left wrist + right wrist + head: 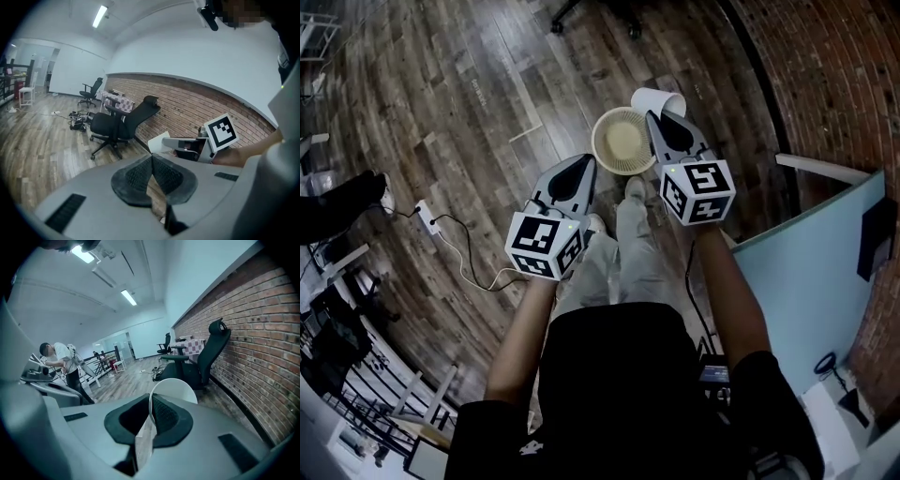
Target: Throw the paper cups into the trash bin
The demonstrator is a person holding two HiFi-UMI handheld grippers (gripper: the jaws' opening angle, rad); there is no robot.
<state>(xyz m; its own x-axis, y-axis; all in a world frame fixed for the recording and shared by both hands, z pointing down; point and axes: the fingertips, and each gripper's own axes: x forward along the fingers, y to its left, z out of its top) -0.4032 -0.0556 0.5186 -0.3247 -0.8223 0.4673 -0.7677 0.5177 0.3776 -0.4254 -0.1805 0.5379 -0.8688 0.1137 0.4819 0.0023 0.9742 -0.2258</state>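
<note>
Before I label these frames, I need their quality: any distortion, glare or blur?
Head view: dim, fisheye bends the brown wooden floor, white paper cup is sharp. Left gripper view: dark vignetted corners, red brick wall bowed. Right gripper view: bluish cast, bright ceiling strip light glaring.

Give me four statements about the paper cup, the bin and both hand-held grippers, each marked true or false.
1. The right hand-held gripper pinches the wall of a white paper cup. True.
2. The left hand-held gripper holds a second cup. False: its jaws are shut with nothing between them.
3. The trash bin stands on a wooden floor. True.
4. The cup lies inside the bin. False: it is in the right hand-held gripper's grip, showing next to the bin's rim in the head view.
</note>
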